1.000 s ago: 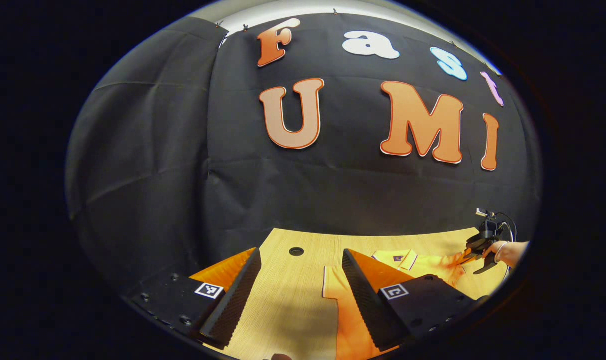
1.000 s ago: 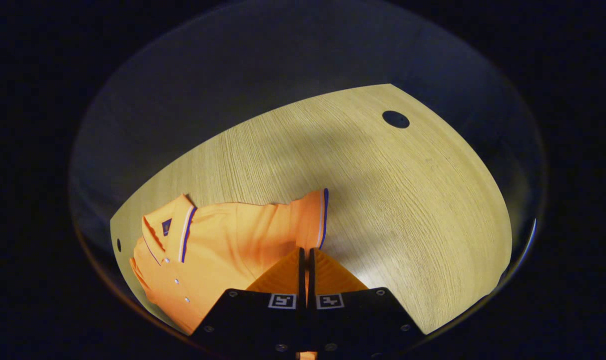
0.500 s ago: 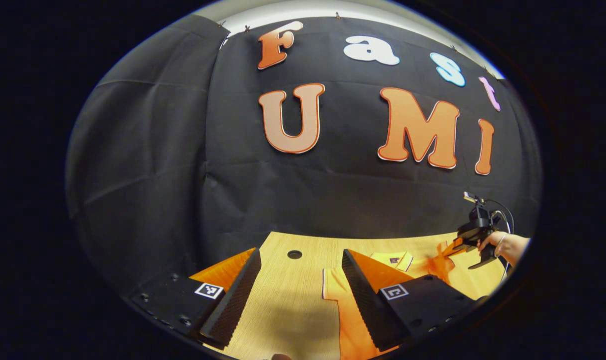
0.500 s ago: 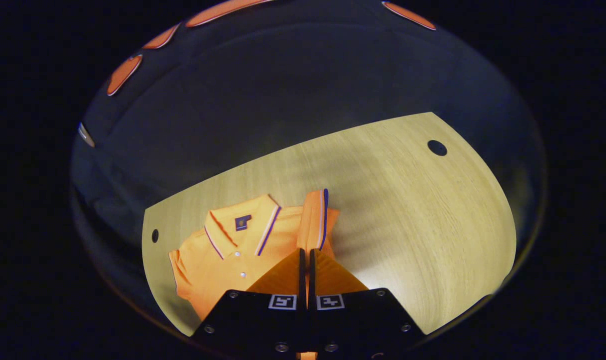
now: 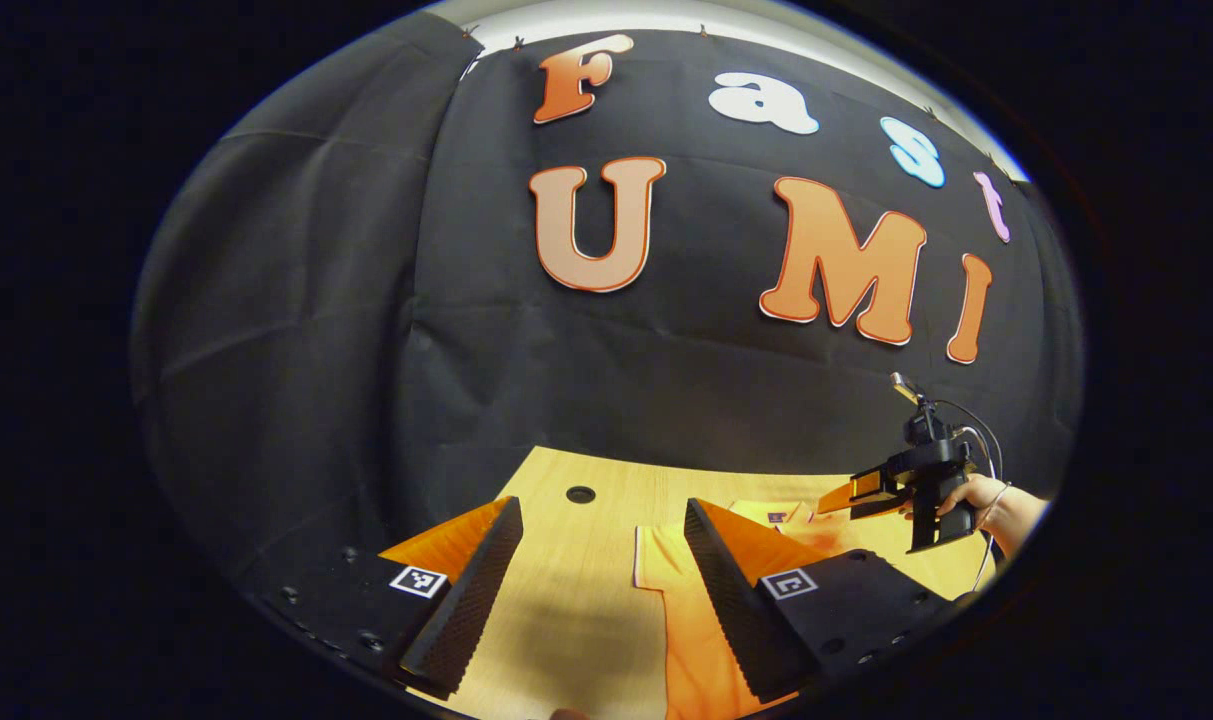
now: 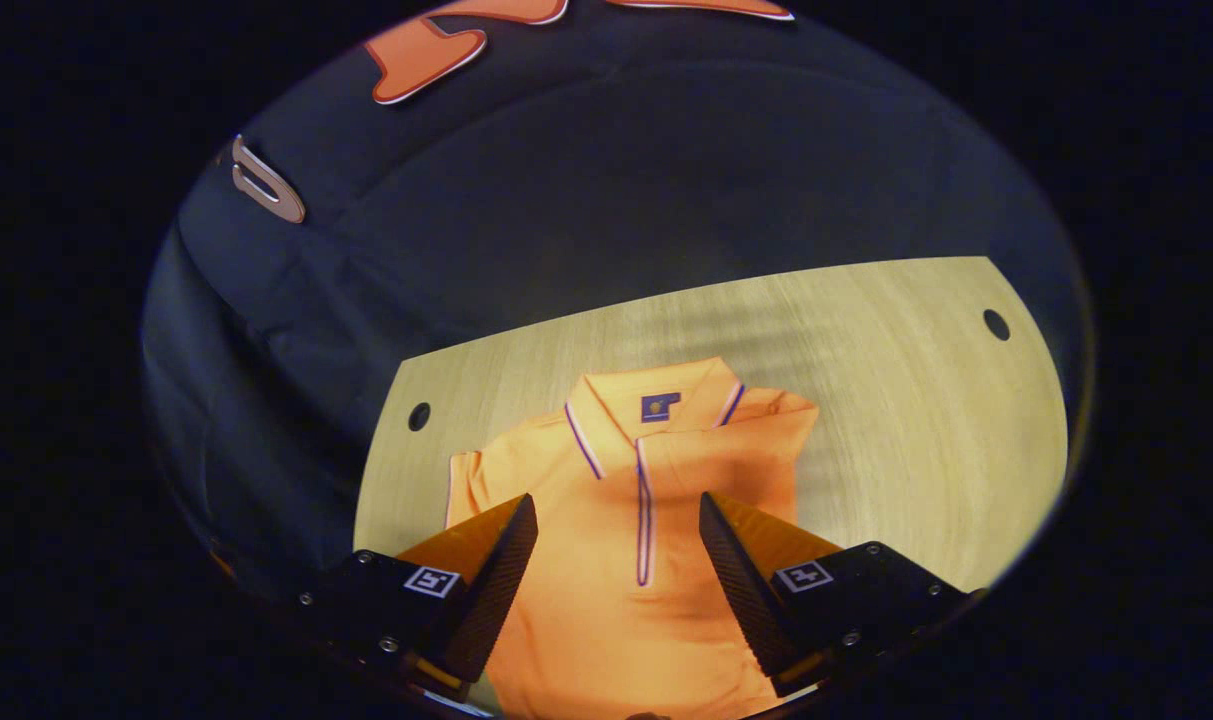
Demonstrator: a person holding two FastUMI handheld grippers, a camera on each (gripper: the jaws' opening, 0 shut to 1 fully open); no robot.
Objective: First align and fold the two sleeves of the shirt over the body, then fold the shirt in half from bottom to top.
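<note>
Two tools, both with jaws wide and holding nothing: the right tool (image 6: 616, 560) hovers over the orange shirt (image 6: 636, 540) lying flat on the desk (image 6: 916, 400); the left tool (image 5: 596, 560) waits near the left sleeve (image 5: 656, 555). That sleeve seems next to grip and fold inward.

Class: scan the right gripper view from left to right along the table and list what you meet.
Left table hole → spread-out sleeve → collar → folded shoulder → right table hole.
</note>
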